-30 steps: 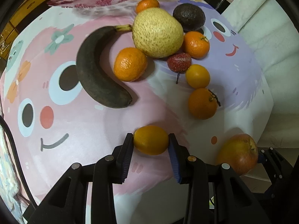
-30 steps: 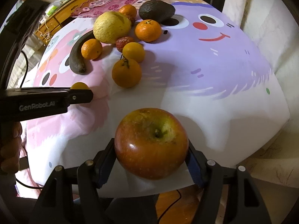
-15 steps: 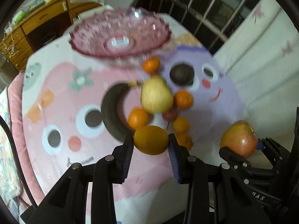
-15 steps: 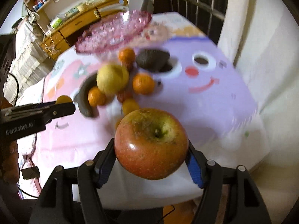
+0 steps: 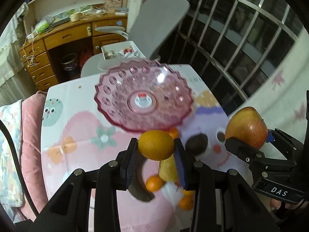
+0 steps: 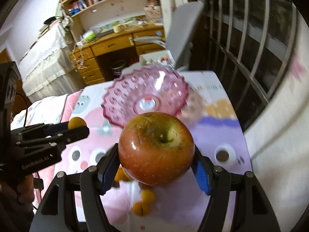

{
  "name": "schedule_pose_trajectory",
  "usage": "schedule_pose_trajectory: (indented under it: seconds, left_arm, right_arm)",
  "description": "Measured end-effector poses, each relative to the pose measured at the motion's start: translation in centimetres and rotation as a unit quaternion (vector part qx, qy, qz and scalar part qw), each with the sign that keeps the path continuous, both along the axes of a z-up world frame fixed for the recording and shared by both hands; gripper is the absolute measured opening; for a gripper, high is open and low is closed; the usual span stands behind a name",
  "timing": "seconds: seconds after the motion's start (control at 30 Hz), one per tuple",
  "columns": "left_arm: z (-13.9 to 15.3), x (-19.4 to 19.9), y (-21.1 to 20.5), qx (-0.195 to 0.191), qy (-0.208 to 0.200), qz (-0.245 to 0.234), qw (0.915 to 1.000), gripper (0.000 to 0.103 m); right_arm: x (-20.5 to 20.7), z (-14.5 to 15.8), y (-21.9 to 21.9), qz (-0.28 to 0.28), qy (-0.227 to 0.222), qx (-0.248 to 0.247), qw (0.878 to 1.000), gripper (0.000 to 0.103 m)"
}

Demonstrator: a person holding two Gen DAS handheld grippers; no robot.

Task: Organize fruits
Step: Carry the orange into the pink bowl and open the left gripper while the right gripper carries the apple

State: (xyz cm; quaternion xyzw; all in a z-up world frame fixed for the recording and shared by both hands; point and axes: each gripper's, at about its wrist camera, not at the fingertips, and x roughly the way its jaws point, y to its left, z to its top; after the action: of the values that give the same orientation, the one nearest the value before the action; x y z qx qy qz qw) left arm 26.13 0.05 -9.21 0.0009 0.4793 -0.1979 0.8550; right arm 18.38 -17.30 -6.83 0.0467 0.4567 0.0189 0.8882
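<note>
The left gripper (image 5: 156, 148) clenches a small orange (image 5: 156, 145); the right gripper (image 6: 156, 163) grasps a red apple (image 6: 156, 148). A pink glass dish (image 5: 143, 98) sits at twelve o'clock on the counter (image 5: 77, 127).

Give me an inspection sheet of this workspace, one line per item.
Surface: table under a pastel cartoon cloth.
Job's things: pink glass dish with nothing in it; dark banana, pear, avocado and small oranges on the cloth.
Clutter: nothing seen on the table.
Tools: left tool shut on a yellow-orange citrus; right tool shut on a red apple.
Cables: black one at the left tool.
Surroundings: wooden desk, grey chair, barred window.
</note>
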Motion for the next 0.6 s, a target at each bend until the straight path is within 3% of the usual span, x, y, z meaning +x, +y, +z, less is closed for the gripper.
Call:
schedule_pose_trajectory:
  seconds: [0.23,0.6]
  left_arm:
    - [-1.6,4.9,-0.5,0.009,0.008,0.040,0.9991,0.035]
    - [-6.6,11.6,-2.0,0.058,0.057,0.068,0.9944,0.035]
  right_arm:
    - [6.0,-0.7,-0.5,0.038,-0.005,0.010,0.999,0.069]
    - [13.6,-5.9,-2.4,0.041,0.030,0.025,0.998,0.069]
